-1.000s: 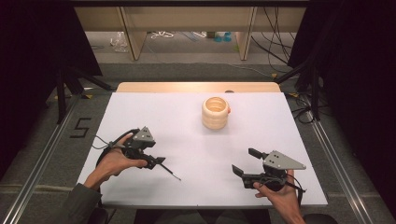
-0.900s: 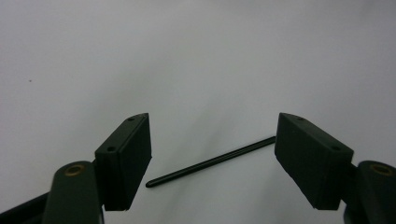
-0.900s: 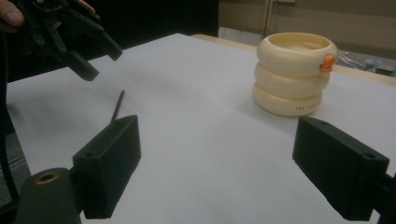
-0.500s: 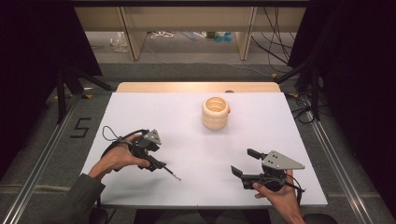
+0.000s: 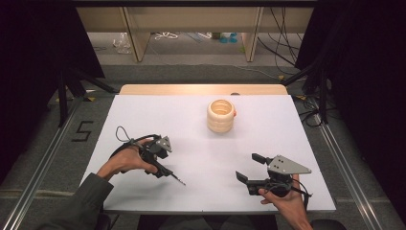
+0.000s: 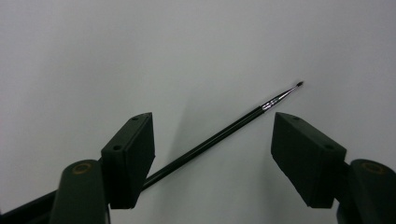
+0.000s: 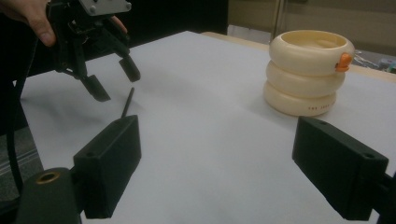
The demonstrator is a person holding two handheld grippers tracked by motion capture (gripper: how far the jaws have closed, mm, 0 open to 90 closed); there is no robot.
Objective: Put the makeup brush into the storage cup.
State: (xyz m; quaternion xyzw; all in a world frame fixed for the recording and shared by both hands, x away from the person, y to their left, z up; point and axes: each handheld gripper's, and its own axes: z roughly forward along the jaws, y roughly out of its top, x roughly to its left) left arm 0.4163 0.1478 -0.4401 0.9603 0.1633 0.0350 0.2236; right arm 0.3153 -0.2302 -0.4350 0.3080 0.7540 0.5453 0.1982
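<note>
The left gripper is hanging with jaws wide apart over a thin brush lying on the white table. The right gripper is also spread, holding nothing. The brush is probably flat, so closing jaws may roll it away.
</note>
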